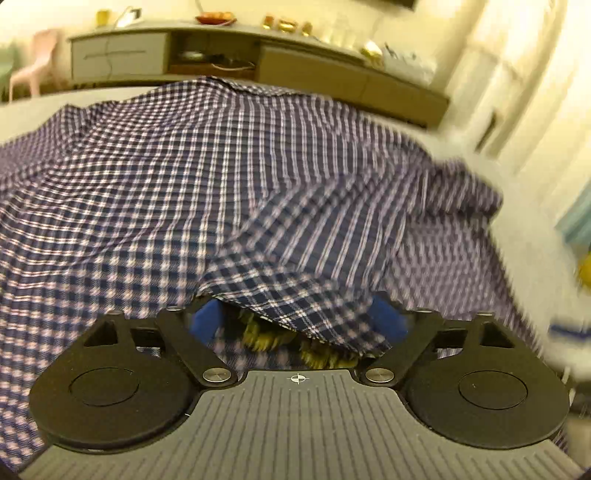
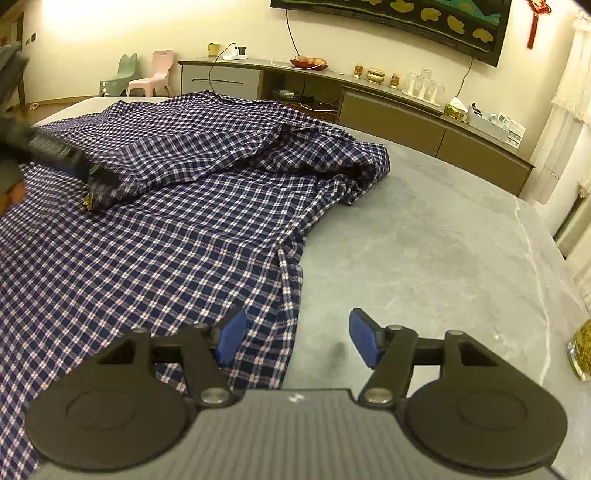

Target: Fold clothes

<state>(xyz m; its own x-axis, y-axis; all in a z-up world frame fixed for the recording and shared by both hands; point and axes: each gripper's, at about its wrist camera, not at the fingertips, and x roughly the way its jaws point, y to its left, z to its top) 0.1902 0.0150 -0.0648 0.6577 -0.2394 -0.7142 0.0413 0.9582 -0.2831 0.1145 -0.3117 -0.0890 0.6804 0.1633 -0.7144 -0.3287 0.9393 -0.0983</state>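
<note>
The left gripper (image 1: 295, 325), spread wide under a draped flap, is folding the checked shirt (image 2: 166, 221) while the right gripper (image 2: 295, 339) is hovering wide and empty, likely smoothing next.

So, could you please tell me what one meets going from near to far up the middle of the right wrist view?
right gripper → checked shirt → grey table → long sideboard → dark framed picture on the wall

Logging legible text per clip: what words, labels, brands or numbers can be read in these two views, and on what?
No readable text in either view.
Crosshair mark, not text, on the left gripper body.
Small white mark on the right gripper body: too blurred to read.
Cards in the white box on the sideboard: too small to read.
</note>
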